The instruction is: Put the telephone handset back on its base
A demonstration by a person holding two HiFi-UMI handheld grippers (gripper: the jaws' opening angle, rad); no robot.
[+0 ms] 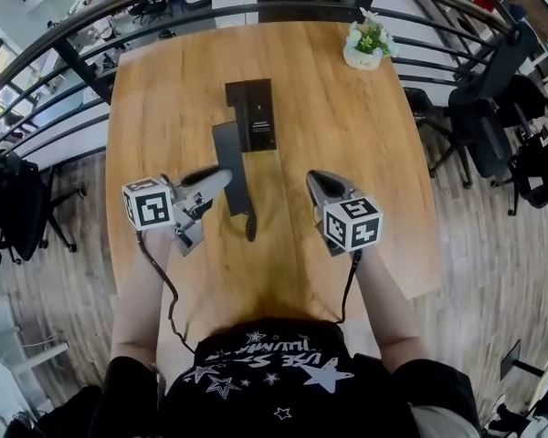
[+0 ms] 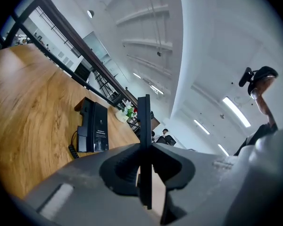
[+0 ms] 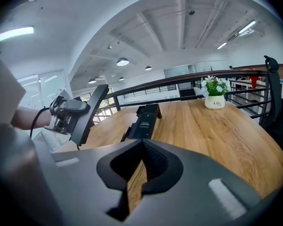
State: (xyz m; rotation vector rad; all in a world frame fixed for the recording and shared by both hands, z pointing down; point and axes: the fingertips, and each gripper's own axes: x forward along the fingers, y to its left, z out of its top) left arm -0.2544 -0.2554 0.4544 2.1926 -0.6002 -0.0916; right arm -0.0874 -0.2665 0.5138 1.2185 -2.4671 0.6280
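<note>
Wooden table [image 1: 347,144] beside mezzanine railing [image 1: 73,27], telephone base [image 1: 253,115] lying mid-table, left gripper [image 1: 221,179] jaws clamped on thin black handset [image 1: 228,158], handset tilted up at base's near-left, coiled cord [image 1: 250,226] beneath, right gripper [image 1: 318,179] jaws together, empty, potted plant [image 1: 365,44] at far corner

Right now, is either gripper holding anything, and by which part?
Left gripper clamps the handset near mid-length, toward the cord end; right gripper holds nothing.

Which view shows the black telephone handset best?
The head view: the flat black telephone handset shows almost whole from above. The left gripper view gives only its thin edge; the right gripper view, a slanted part.
</note>
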